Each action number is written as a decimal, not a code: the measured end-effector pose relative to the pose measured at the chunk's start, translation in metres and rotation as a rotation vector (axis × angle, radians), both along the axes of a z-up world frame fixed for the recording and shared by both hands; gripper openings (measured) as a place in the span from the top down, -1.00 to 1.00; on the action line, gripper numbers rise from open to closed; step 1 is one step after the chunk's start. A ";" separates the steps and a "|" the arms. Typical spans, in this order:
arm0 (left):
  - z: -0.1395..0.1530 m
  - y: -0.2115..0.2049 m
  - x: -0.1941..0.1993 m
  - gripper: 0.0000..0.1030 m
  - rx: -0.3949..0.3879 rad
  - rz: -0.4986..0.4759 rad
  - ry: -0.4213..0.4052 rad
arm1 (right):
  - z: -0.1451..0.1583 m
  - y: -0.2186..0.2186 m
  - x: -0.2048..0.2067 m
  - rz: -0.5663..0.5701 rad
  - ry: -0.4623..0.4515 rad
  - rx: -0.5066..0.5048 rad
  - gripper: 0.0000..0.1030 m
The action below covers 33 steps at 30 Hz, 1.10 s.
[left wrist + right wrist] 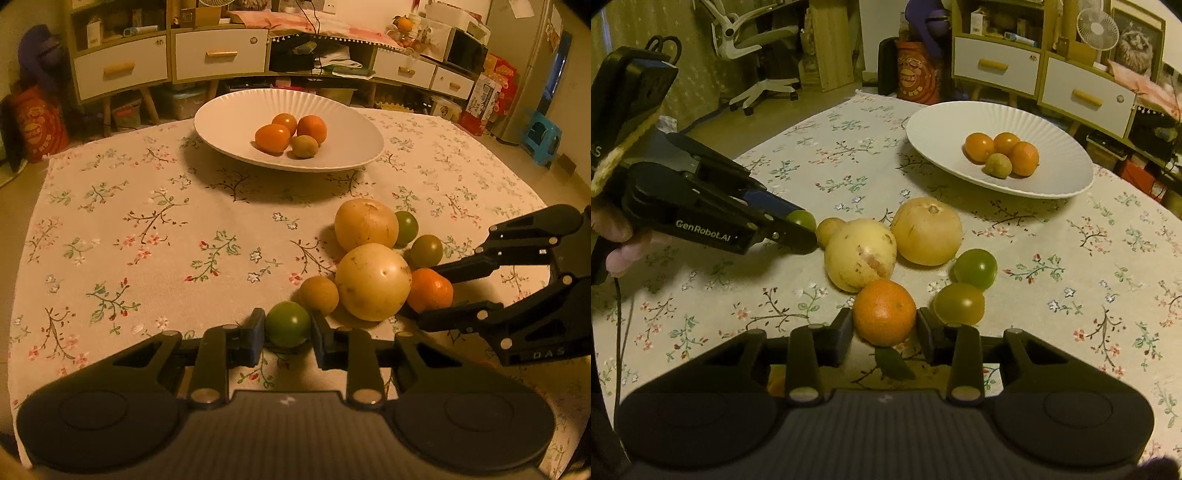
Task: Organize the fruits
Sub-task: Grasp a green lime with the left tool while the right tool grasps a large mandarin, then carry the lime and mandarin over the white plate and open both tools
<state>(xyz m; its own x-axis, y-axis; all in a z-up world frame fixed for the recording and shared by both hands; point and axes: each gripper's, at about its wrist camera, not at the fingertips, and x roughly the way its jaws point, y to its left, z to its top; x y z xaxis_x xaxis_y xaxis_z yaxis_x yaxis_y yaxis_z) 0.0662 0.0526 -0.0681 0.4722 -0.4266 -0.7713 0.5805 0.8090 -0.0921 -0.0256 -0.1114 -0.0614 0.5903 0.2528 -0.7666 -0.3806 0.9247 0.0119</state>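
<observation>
My left gripper (288, 326) is shut on a small green fruit (287, 324) resting on the flowered tablecloth; the right wrist view shows that gripper (807, 230) from the side with the green fruit (801, 218) at its tips. My right gripper (884, 326) is shut on an orange (884, 312), both pads against its sides; it enters the left wrist view from the right (421, 291). Two big yellow fruits (926, 230) (860, 254), a small tan fruit (827, 229) and two more green fruits (975, 267) (958, 302) lie clustered between the grippers. A white plate (229, 122) holds several small fruits.
Cabinets with white drawers (219, 55) stand behind the table. A blue stool (541, 138) is at the far right and an office chair (757, 55) at the far left. A green leaf (892, 363) lies under the right gripper. A hand (620, 240) holds the left gripper.
</observation>
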 end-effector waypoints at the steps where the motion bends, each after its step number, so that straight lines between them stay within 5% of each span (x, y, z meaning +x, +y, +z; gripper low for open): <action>1: 0.000 -0.001 -0.001 0.40 0.002 0.000 0.000 | 0.001 0.001 0.000 -0.003 -0.002 -0.007 0.34; 9: 0.013 -0.005 -0.003 0.40 -0.011 0.032 -0.007 | 0.014 0.005 -0.001 -0.023 -0.034 -0.012 0.49; 33: 0.012 -0.011 -0.009 0.40 0.043 0.098 -0.001 | 0.010 0.025 -0.005 -0.039 -0.044 -0.096 0.41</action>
<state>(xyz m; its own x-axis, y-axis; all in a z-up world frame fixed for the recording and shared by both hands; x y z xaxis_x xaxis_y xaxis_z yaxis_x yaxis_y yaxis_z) 0.0573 0.0412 -0.0556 0.5105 -0.3452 -0.7876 0.4986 0.8650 -0.0560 -0.0306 -0.0865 -0.0514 0.6319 0.1553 -0.7593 -0.3425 0.9348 -0.0939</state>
